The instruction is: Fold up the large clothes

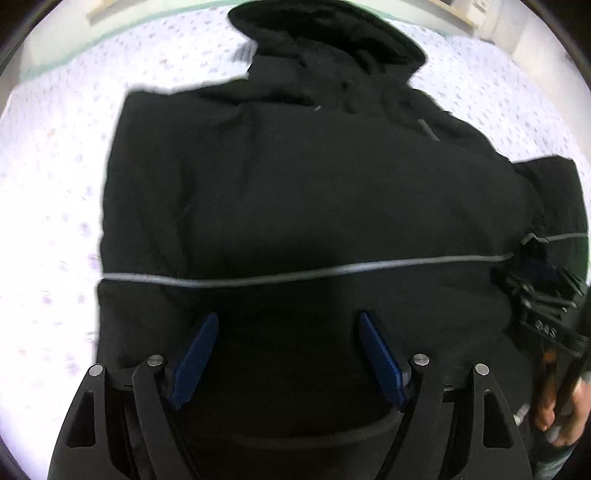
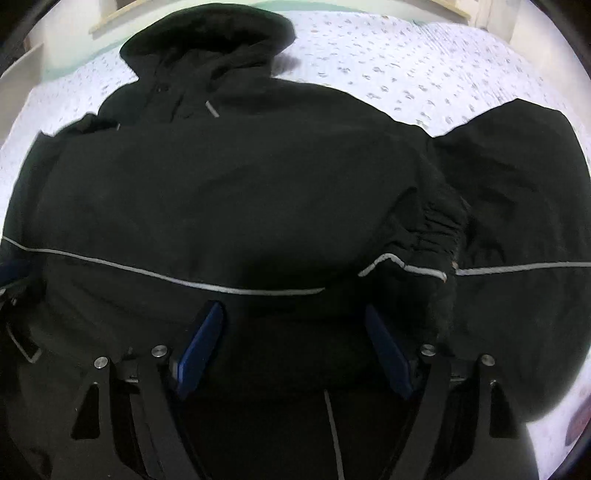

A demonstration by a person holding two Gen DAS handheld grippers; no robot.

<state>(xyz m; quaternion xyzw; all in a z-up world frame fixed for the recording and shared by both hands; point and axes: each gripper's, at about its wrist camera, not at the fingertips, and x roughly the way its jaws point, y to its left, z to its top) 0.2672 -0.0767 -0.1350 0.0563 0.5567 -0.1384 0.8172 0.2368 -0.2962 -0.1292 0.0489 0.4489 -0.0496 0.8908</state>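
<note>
A large black hooded jacket (image 1: 295, 192) lies spread on a white patterned bed sheet (image 1: 48, 192), hood at the far end, with a grey reflective stripe (image 1: 295, 273) across its body. My left gripper (image 1: 288, 321) is open and empty above the jacket's lower part. In the right wrist view the jacket (image 2: 229, 177) fills the frame; its right sleeve (image 2: 517, 206) lies spread out to the right, with a bunched cuff (image 2: 432, 229) folded over the body. My right gripper (image 2: 293, 314) is open and empty above the hem. It also shows in the left wrist view (image 1: 532, 254).
The bed sheet (image 2: 406, 62) extends around the jacket on all sides. A wall and wooden trim (image 2: 110, 18) run behind the bed. The person's hand (image 1: 565, 413) holds the right gripper's handle at the right edge.
</note>
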